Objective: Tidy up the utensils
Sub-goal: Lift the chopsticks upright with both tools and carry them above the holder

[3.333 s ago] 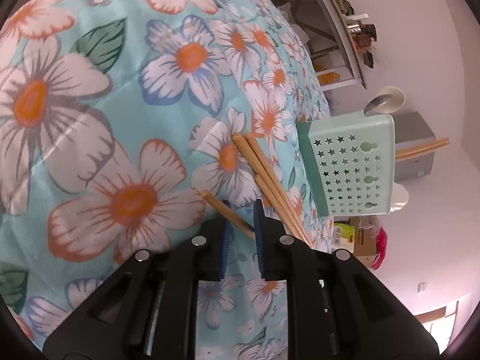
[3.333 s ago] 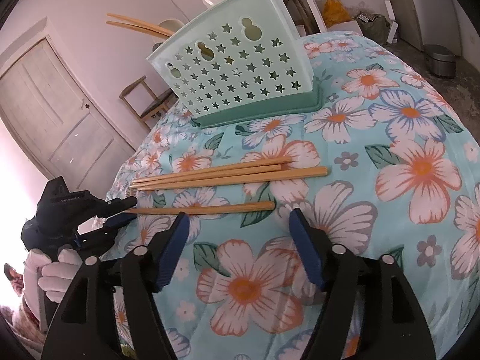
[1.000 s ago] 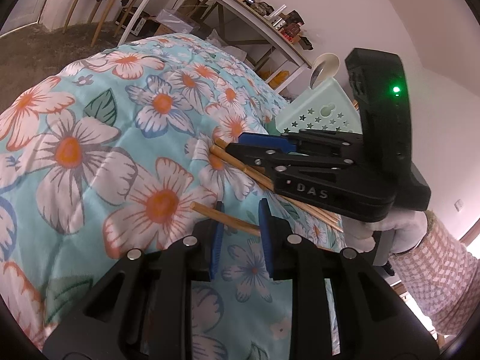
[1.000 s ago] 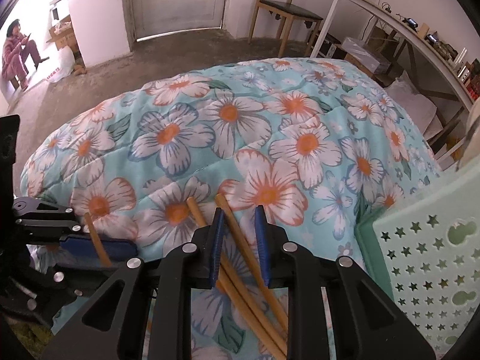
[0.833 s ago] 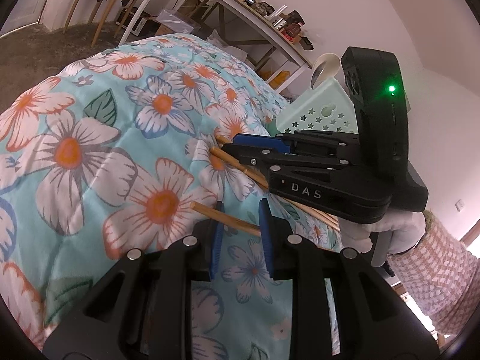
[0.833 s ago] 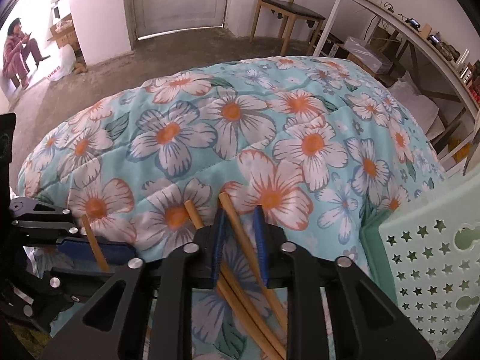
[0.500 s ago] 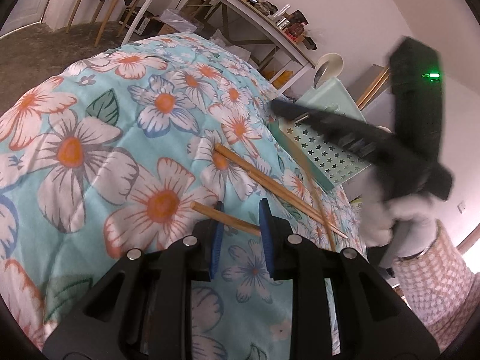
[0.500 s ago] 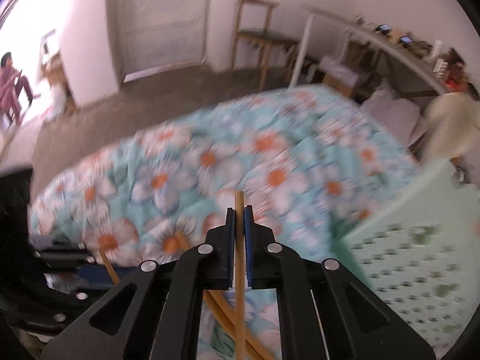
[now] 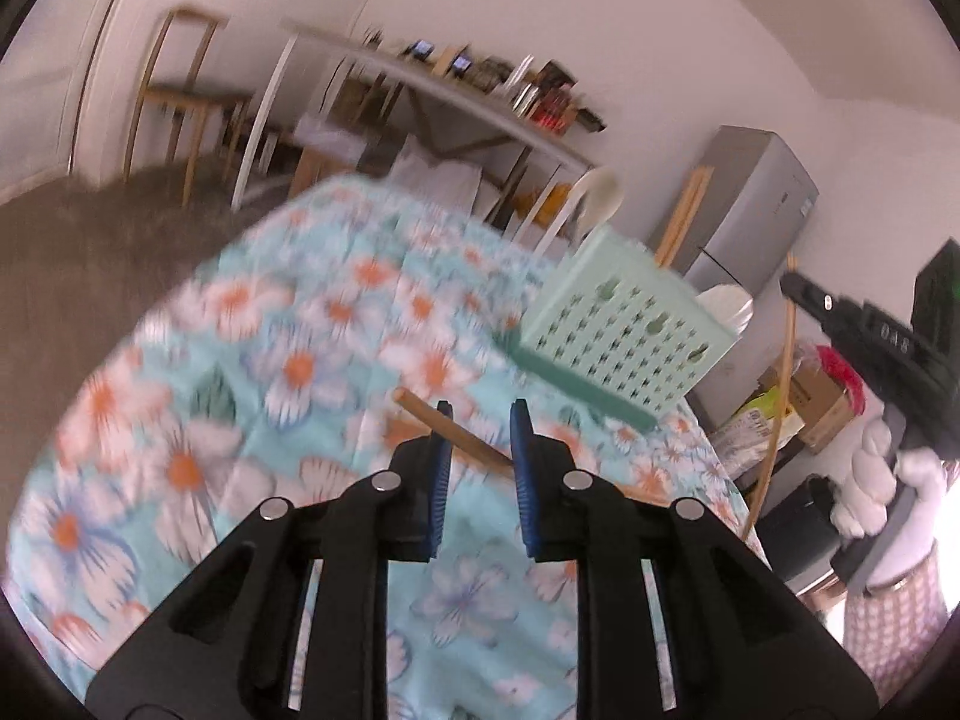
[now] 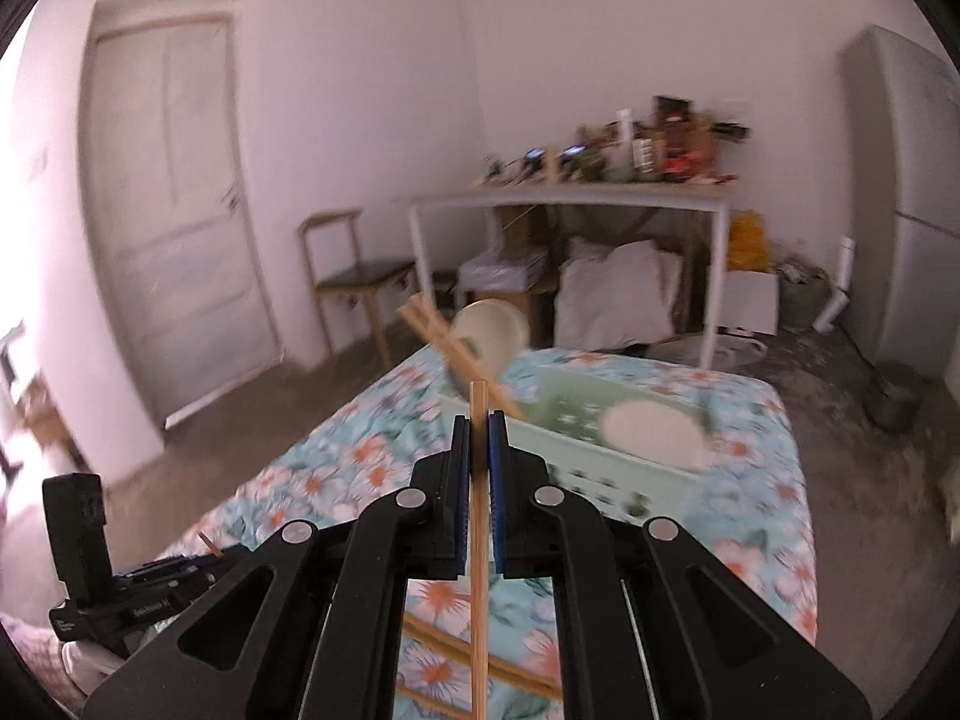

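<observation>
My left gripper (image 9: 480,429) holds a wooden chopstick (image 9: 447,426) slantwise between its blue pads, lifted off the floral cloth (image 9: 288,372); its jaws are closing on it. My right gripper (image 10: 479,426) is shut on another chopstick (image 10: 478,540), which stands upright in the pads. That gripper hovers before the mint star-punched basket (image 10: 600,450), which holds chopsticks (image 10: 456,354) and a white spoon (image 10: 492,336). In the left wrist view the basket (image 9: 624,336) stands at the cloth's far right, and the right gripper (image 9: 798,288) is beyond it. Loose chopsticks (image 10: 456,654) lie on the cloth below.
A wooden chair (image 10: 354,282) and a white shelf table (image 10: 570,204) with clutter stand behind the cloth-covered table. A grey fridge (image 9: 750,204) and a cardboard box (image 9: 816,402) sit at the right. A closed door (image 10: 174,228) is at the left.
The right gripper shut on one chopstick, lifted it off the cloth and swung up toward the basket. The left gripper rose, taking its chopstick up with it.
</observation>
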A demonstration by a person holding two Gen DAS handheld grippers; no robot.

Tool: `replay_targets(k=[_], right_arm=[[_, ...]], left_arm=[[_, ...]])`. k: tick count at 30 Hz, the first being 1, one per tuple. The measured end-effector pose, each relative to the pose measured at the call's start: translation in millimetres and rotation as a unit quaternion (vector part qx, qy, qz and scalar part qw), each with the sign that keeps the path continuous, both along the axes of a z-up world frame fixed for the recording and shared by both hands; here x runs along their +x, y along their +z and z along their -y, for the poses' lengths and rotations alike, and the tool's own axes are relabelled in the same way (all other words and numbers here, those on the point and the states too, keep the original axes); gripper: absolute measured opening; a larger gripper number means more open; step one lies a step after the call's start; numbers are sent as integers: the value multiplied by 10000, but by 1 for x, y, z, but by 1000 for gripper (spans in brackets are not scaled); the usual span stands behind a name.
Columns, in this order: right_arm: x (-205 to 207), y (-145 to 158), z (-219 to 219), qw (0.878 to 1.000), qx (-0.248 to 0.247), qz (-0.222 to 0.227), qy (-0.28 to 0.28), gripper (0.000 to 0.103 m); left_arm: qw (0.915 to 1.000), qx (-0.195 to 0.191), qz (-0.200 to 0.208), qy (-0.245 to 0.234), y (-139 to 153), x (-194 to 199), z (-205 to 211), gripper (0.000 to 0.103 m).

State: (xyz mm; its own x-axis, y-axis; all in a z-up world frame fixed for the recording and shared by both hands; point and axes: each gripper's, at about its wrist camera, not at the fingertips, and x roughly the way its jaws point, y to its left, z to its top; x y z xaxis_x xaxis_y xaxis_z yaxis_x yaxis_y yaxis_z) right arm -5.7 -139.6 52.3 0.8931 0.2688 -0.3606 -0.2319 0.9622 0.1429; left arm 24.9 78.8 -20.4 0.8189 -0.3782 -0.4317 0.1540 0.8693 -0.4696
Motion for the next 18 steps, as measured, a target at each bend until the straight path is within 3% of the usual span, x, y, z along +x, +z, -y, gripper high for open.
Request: replay_targets(k=[5, 8, 18], right_arm=[[-19, -6, 20, 9989, 359, 158, -258, 6], [-29, -8, 23, 9981, 411, 337, -325, 6], [-56, -12, 41, 9929, 875, 754, -275, 6]], left_arm=[[9954, 575, 763, -22, 46, -12, 13, 13], [9883, 1015, 1132, -110, 71, -20, 26, 11], [9840, 1244, 1217, -370, 99, -29, 57, 7]])
